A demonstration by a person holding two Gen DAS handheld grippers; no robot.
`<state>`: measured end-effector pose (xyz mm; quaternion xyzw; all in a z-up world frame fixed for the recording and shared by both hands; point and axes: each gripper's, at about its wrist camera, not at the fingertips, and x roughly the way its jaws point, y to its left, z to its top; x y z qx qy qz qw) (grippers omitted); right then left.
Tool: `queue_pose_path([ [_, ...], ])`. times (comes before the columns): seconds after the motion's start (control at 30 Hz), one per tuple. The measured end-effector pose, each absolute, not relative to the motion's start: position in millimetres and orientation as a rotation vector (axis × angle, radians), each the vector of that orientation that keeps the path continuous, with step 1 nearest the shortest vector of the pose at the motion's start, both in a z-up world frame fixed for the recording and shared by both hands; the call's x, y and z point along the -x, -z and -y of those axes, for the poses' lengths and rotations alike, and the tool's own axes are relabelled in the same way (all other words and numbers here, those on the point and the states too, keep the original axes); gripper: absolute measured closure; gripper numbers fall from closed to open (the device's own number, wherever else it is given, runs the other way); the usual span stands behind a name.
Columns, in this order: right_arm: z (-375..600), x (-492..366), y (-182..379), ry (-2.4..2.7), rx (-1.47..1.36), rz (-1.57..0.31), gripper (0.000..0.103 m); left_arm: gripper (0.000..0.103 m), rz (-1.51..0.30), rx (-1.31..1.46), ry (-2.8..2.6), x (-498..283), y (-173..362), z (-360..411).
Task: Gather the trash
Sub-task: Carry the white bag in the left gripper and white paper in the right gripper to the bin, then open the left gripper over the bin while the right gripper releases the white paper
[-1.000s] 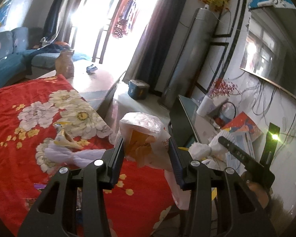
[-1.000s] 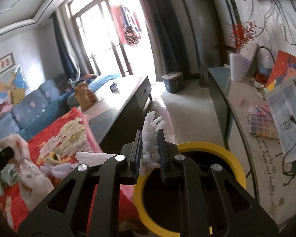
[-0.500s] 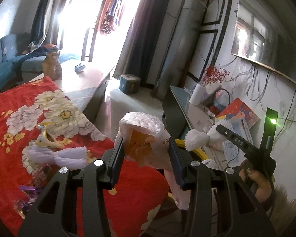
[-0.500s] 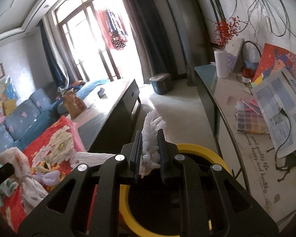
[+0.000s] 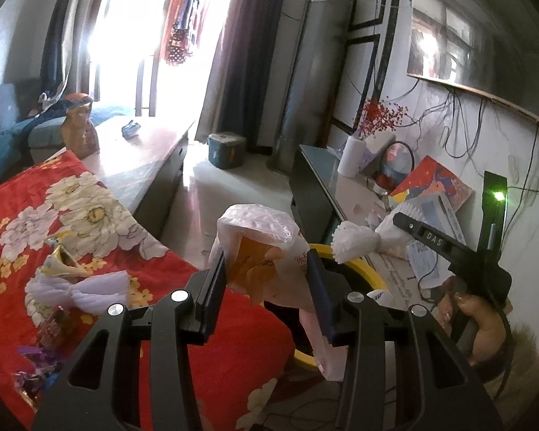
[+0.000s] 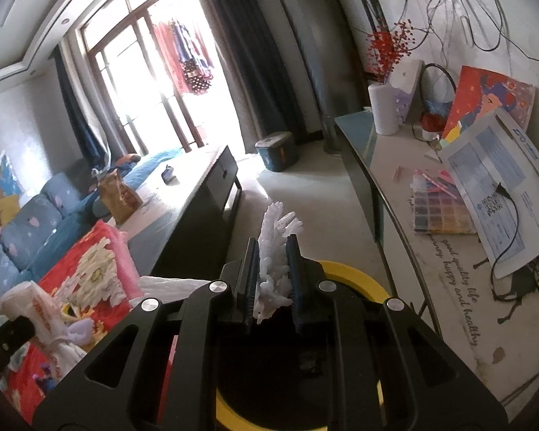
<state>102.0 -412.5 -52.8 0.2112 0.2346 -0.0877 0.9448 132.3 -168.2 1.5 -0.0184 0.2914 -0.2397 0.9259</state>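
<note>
My left gripper (image 5: pixel 267 269) is shut on a crumpled plastic bag (image 5: pixel 266 248) with an orange print, held above the near edge of a yellow-rimmed trash bin (image 5: pixel 363 269). My right gripper (image 6: pixel 273 251) is shut on a white frilled wrapper (image 6: pixel 275 251) and holds it over the same bin (image 6: pixel 355 276). The right gripper also shows in the left wrist view (image 5: pixel 352 240) at the right, above the bin. More trash lies on the red floral cloth (image 5: pixel 90 215): a pale purple wrapper (image 5: pixel 79 287) and a gold wrapper (image 5: pixel 59 262).
A dark cabinet (image 6: pixel 395 186) to the right carries papers, a paint palette, a white roll and cables. A long low table (image 6: pixel 183 201) with a brown bag stands behind the red cloth. A blue sofa (image 6: pixel 28 233) is at the far left. A small bin (image 5: pixel 226 151) stands on the floor.
Both grippers have moved right and forward with their loads, from over the red cloth toward the yellow bin. The right gripper's jaws look slightly wider around the white wrapper.
</note>
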Motion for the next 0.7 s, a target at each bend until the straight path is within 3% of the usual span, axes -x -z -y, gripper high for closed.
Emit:
queue_pose_path([
  [0.7, 438, -108, 84, 0.243, -0.470, -0.539, 0.092, 0.061, -0.662, -0.057, 0.511, -146, 44, 227],
])
